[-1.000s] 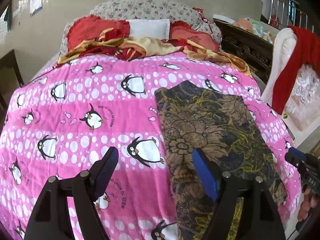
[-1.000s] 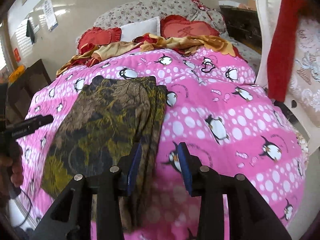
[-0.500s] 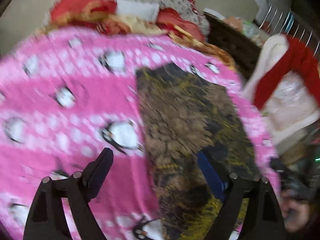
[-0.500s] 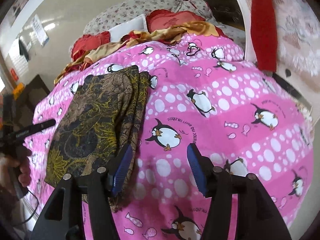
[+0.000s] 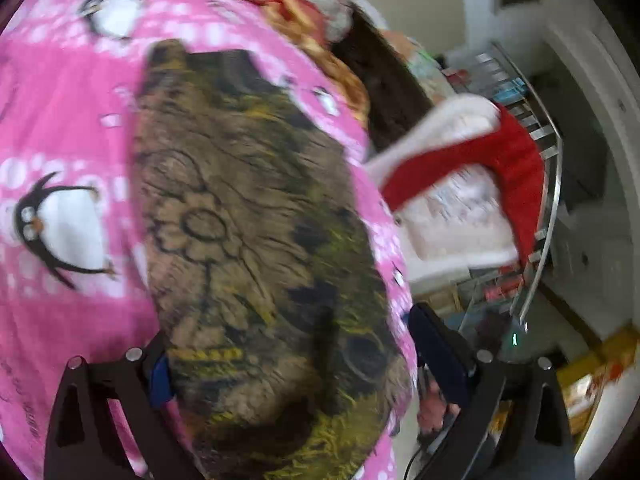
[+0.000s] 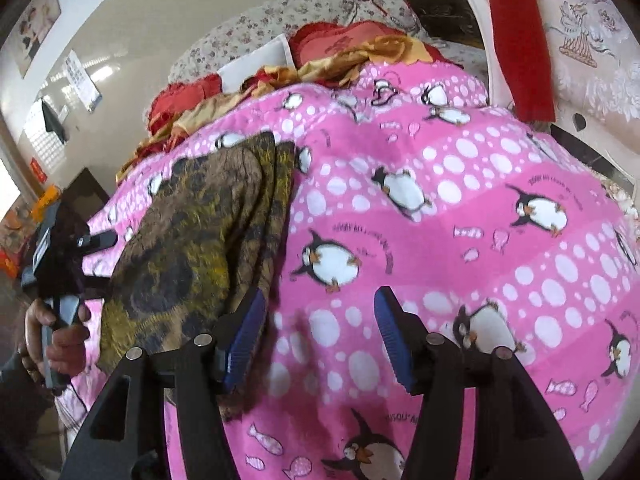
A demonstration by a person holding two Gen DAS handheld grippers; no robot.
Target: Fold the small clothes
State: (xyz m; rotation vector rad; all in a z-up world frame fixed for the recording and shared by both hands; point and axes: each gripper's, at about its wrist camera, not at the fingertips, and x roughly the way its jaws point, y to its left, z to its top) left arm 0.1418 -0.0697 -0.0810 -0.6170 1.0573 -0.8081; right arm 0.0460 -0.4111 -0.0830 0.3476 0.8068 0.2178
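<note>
Since the earlier frame I swing my left tool (image 5: 304, 372), jaws opening, over the folded garment (image 5: 256, 240); right tool (image 6: 320, 340) released, empty; folds remain.

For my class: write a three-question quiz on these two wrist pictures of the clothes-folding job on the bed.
1. True or false: the brown patterned cloth lies on a pink penguin blanket.
2. What is between the right gripper's fingers? A) the cloth B) only blanket C) a pillow
3. Fill in: the left gripper straddles the cloth's near ____.

Key
1. True.
2. B: the cloth's edge lies just outside its left finger.
3. End; its jaws are opening, not pressing the cloth.
</note>
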